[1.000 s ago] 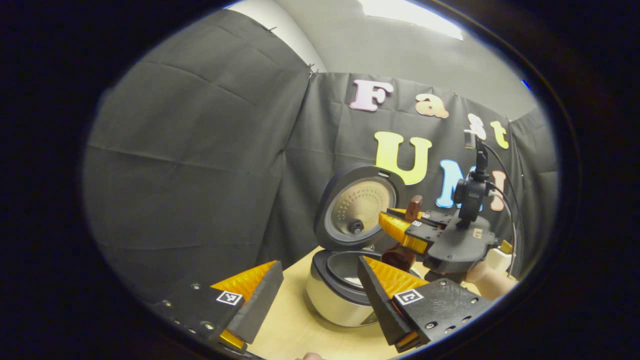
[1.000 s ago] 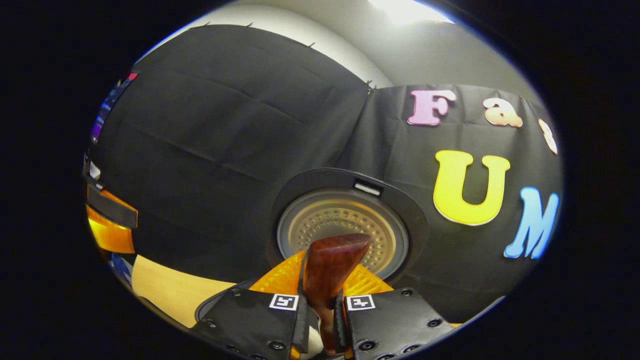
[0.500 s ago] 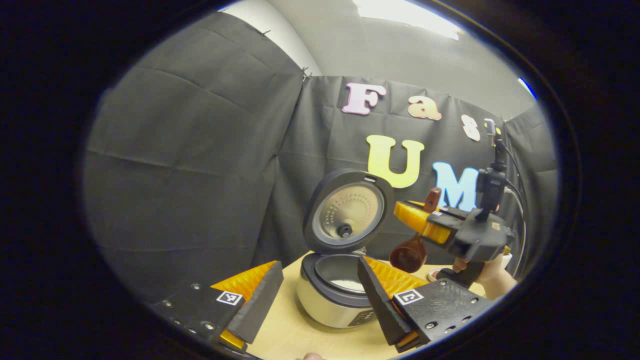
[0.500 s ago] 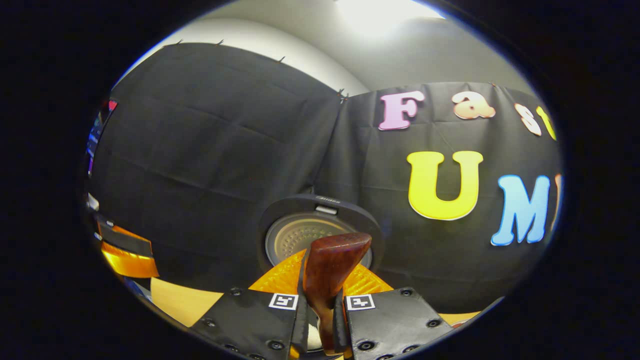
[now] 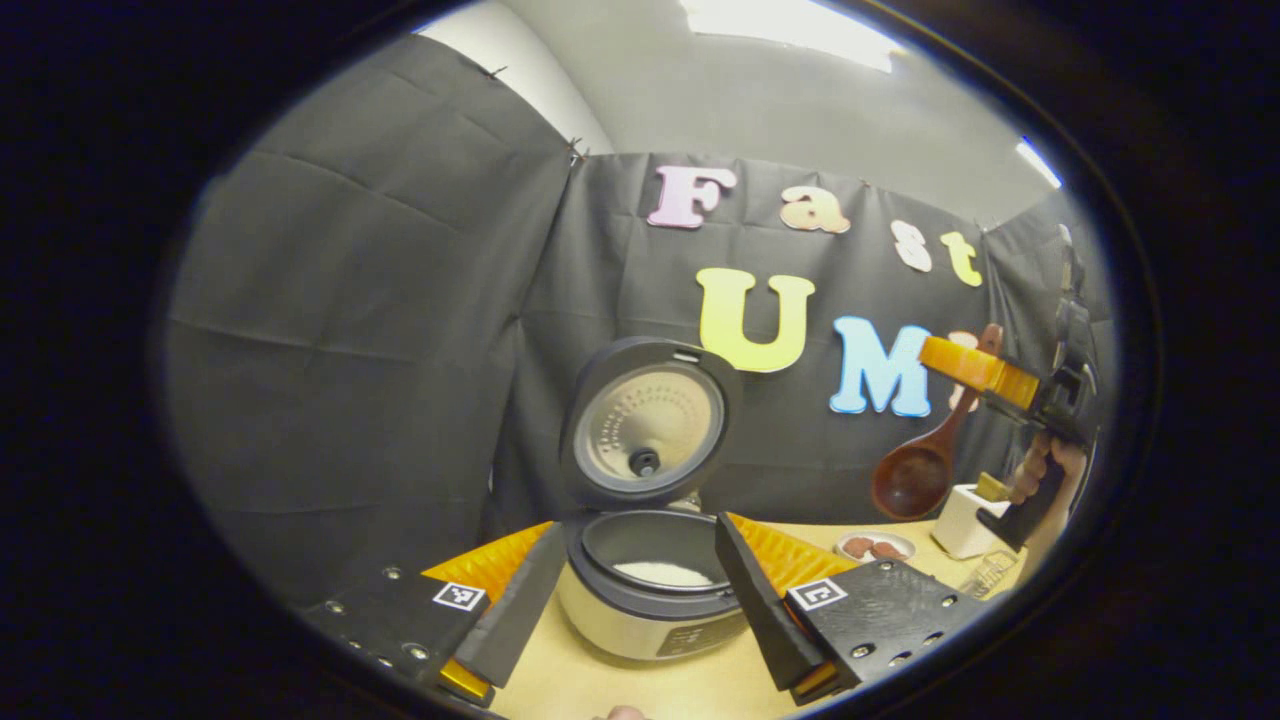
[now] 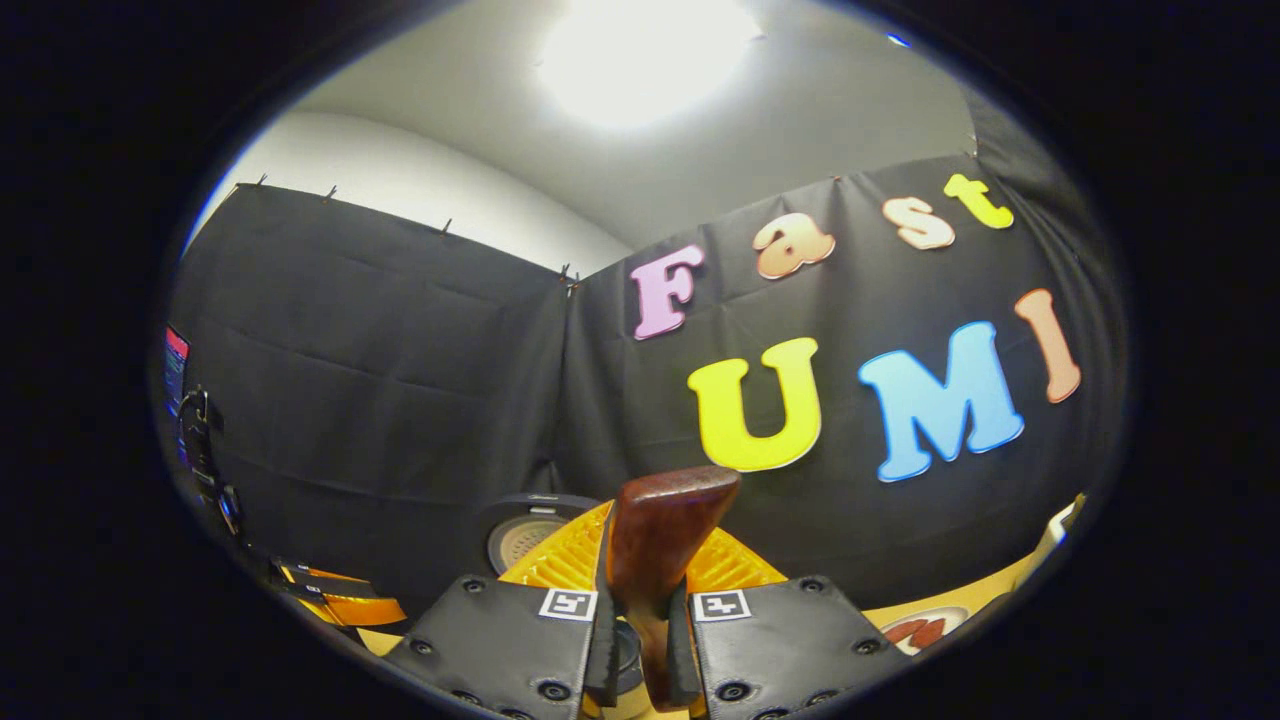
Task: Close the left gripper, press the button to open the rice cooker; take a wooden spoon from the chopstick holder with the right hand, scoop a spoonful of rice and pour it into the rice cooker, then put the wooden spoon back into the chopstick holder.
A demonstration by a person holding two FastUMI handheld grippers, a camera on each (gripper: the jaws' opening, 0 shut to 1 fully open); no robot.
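Left gripper (image 5: pixel 632 590): fingers spread wide, nearest | Rice cooker (image 5: pixel 648 590): on table (image 5: pixel 640 685), lid (image 5: pixel 648 420) raised, white rice in pot | Right gripper (image 6: pixel 640 600): fingers clamped on wooden spoon (image 6: pixel 655 550), held aloft at right | Small dish (image 5: pixel 875 547), white holder (image 5: pixel 962 522): far right; contents unclear.

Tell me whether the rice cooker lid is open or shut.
Open. In the left gripper view the lid stands raised behind the rice cooker, its inner plate facing forward, and white rice shows in the pot.
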